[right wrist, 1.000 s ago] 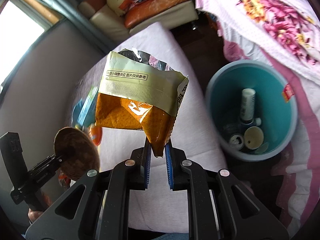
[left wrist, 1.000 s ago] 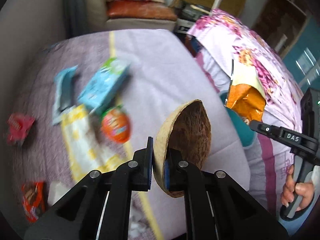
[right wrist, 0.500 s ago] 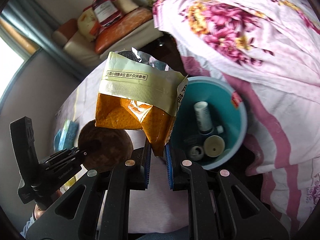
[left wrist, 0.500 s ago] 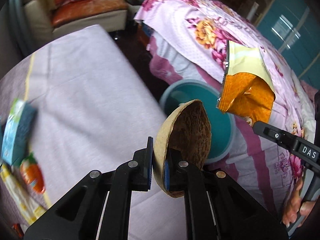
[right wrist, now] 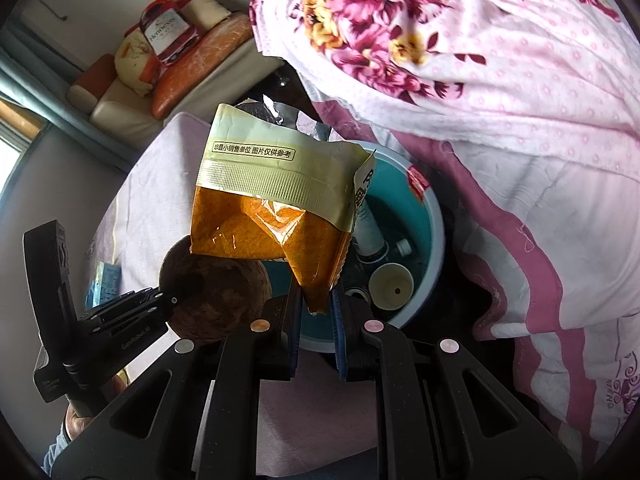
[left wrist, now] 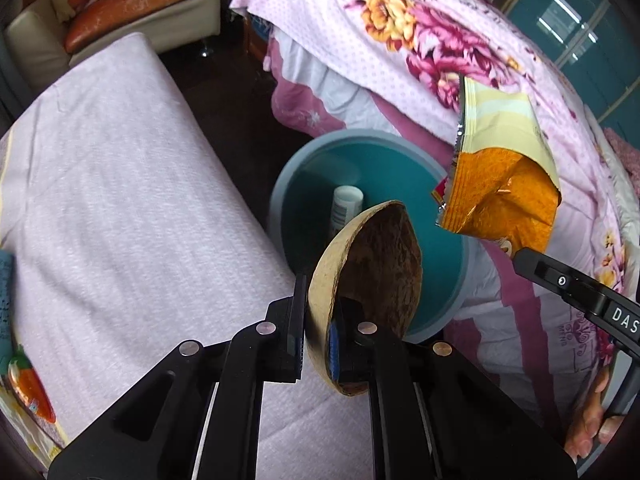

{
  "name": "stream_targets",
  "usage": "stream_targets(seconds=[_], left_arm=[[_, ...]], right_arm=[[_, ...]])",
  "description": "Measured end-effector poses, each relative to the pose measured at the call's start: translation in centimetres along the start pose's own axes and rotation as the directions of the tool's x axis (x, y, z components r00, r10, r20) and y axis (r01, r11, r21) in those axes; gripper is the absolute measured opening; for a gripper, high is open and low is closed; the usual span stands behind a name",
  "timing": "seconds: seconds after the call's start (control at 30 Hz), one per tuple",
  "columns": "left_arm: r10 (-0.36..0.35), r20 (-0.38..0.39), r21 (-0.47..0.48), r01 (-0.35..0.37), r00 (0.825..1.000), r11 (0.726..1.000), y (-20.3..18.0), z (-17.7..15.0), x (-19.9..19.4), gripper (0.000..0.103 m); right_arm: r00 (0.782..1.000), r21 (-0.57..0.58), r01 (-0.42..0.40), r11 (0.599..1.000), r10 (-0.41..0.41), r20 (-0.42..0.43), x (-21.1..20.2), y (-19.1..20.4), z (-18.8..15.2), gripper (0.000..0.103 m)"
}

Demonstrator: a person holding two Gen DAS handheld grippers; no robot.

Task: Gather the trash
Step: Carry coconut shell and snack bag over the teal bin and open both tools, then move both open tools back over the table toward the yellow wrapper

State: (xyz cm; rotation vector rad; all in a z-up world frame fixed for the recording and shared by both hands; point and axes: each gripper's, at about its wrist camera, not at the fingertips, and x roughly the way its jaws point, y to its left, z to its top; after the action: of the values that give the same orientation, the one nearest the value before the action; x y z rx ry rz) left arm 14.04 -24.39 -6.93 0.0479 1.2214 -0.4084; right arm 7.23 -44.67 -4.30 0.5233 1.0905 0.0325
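My left gripper (left wrist: 320,330) is shut on the rim of a brown half coconut shell (left wrist: 380,268), held over the near edge of a teal bin (left wrist: 304,168). My right gripper (right wrist: 316,312) is shut on the bottom corner of an orange and cream snack bag (right wrist: 272,216), which hangs above the teal bin (right wrist: 434,248). In the right wrist view the coconut shell (right wrist: 216,292) sits just left of the bag. The bin holds a white tube (left wrist: 346,208), a cream lid (right wrist: 390,284) and other small trash.
A lilac-covered mattress (left wrist: 112,184) lies left of the bin, with a carrot-print wrapper (left wrist: 30,392) and a blue packet (left wrist: 6,280) at its left edge. A floral bedspread (left wrist: 420,40) rises right of the bin. A sofa with cushions (left wrist: 132,4) stands at the back.
Both grippers have swung from over the mattress to the bin, each keeping its grip. The bin now lies right beneath the shell and the bag, and the mattress litter has slid off to the left.
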Motion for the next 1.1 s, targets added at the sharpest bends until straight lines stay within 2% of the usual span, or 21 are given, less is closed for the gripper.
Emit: stream_targets(seconds=[0.2,0.27,0.33,0.4,0.5,0.57,0.73,0.93,1.03,1.1], left_arm=[[0.005,-0.028,0.026,-0.005,1.0,1.0,-1.1,0.4,1.4,0.015],[0.003,-0.03,0.027,-0.003,1.0,1.0,-1.2,0.3,1.4,0.023],[0.007,-0.025,0.025,-0.006,1.0,1.0,-1.2,0.3,1.2,0.043],[0.009,-0.007,0.027,-0.009,1.0,1.0,-1.2,0.2,0.8,0.052],[0.01,0.003,0.025,-0.011,1.0,1.0,-1.1,0.1,0.3,0.054],[0.004,0.003,0.01,-0.004,1.0,1.0,-0.7,0.0,-0.1,0.059],[0.003,0.037,-0.017,-0.002,0.999,1.0,0.4,-0.9,-1.7,0.081],[-0.011,0.049,-0.058,0.013,0.999,0.998,2.0,-1.9,-2.9,0.086],[-0.02,0.046,-0.078,0.024,0.999,0.997,2.7,-2.4,-3.2,0.086],[-0.027,0.045,-0.087,0.03,0.999,0.996,3.2,-2.7,-3.4,0.086]], right_arm=[[1.0,0.017,0.005,1.0,-0.005,-0.018,0.7,-0.8,-0.1,0.013],[1.0,0.02,0.006,1.0,-0.005,-0.027,1.1,-0.9,-0.1,0.013],[0.999,0.021,0.006,1.0,-0.005,-0.032,1.3,-0.9,-0.1,0.013],[0.999,0.022,0.005,1.0,-0.005,-0.034,1.4,-0.9,-0.2,0.013],[0.999,0.02,0.006,1.0,-0.005,-0.036,1.6,-0.8,-0.2,0.013],[0.999,0.02,0.006,1.0,-0.005,-0.038,1.7,-0.7,-0.3,0.013],[0.999,0.016,0.014,1.0,-0.013,-0.048,2.0,-0.5,-0.2,0.013],[0.997,0.002,0.023,1.0,-0.023,-0.069,2.5,0.5,-0.1,0.013],[0.997,0.001,0.021,1.0,-0.02,-0.078,2.7,0.7,-0.2,0.017],[0.996,0.009,0.018,1.0,-0.017,-0.087,2.9,0.9,-0.3,0.026]])
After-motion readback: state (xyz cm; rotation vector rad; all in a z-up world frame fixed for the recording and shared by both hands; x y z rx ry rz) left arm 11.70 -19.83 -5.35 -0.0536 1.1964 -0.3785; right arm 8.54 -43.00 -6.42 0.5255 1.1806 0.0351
